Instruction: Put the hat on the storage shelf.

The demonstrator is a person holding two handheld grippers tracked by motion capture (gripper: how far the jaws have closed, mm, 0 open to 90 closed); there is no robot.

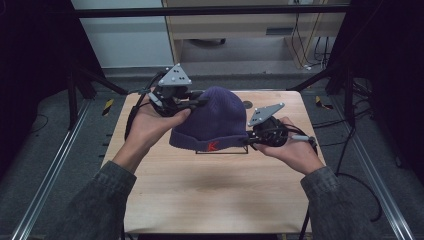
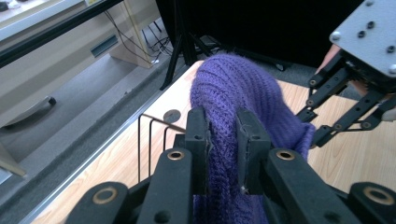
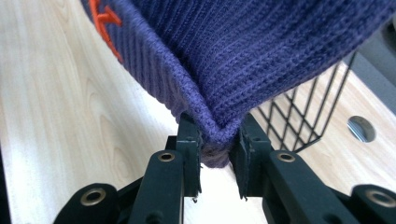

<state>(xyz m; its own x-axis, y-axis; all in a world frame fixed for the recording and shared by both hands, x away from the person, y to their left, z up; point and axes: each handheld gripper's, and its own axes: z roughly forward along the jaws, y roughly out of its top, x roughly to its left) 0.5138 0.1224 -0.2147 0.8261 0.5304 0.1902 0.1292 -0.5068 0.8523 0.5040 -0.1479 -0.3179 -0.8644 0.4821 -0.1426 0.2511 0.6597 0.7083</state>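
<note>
We hold the purple ribbed knit beanie (image 1: pixel 215 117) stretched over the black wire rack (image 1: pixel 222 151).

Our left gripper (image 1: pixel 192 102) pinches a fold of knit near its crown; our right gripper (image 1: pixel 248 141) pinches the cuff corner. The hat hangs between them over the light wooden table (image 1: pixel 210 195), opening downward, rack directly beneath.

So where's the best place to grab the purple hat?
Probably the purple hat by its thick folded brim, from the side, jaws across the edge, as the right gripper does. The left gripper pinches a fold of the soft crown; it stretches more.
</note>
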